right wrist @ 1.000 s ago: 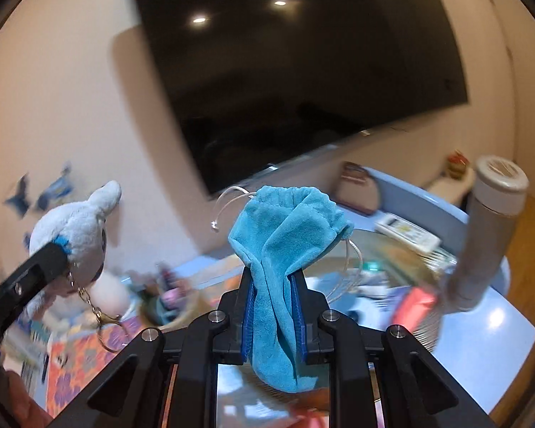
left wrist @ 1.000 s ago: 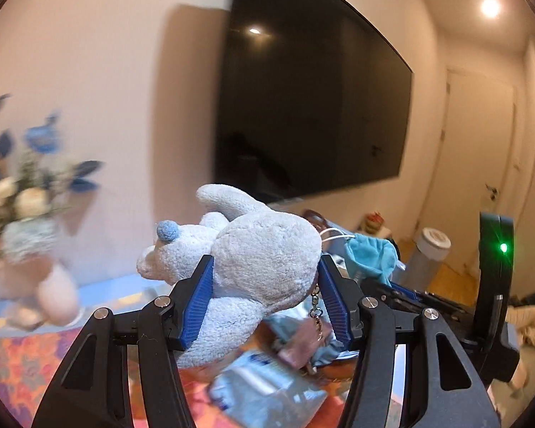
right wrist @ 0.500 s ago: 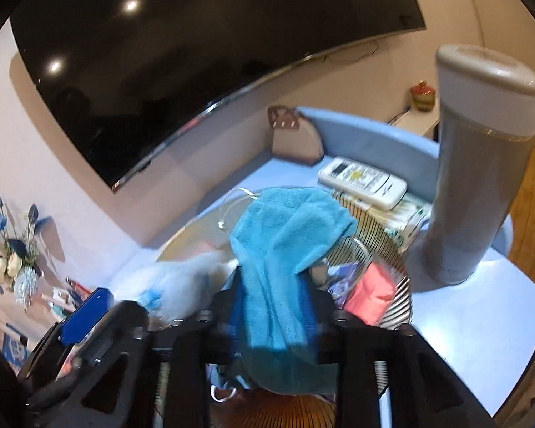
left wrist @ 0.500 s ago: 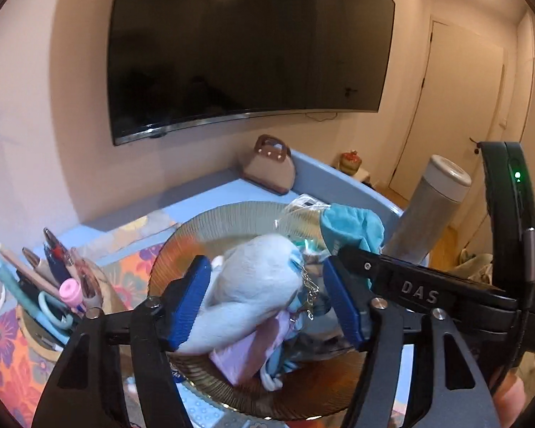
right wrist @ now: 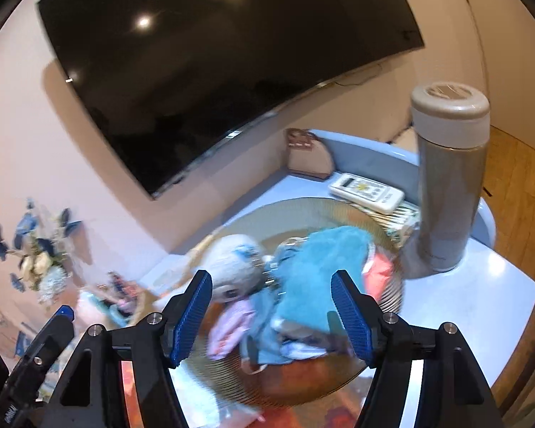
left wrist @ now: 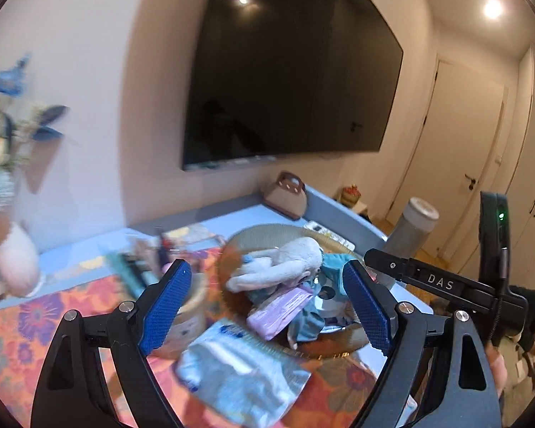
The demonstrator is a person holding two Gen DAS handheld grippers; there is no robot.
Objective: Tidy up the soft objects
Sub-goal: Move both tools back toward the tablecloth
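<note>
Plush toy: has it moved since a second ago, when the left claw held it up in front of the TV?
Yes. The plush toy has gone down out of the left claw, whose jaws have just been opening, and now lies in the dish, well below the TV.

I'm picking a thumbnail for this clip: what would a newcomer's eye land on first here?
Probably the big dark television filling the wall above the table. Next, the brown ribbed plate heaped with soft things: a white plush toy and a teal cloth lying on top. Both grippers hang open in front of that pile, and a tall grey flask stands to the plate's right.
</note>
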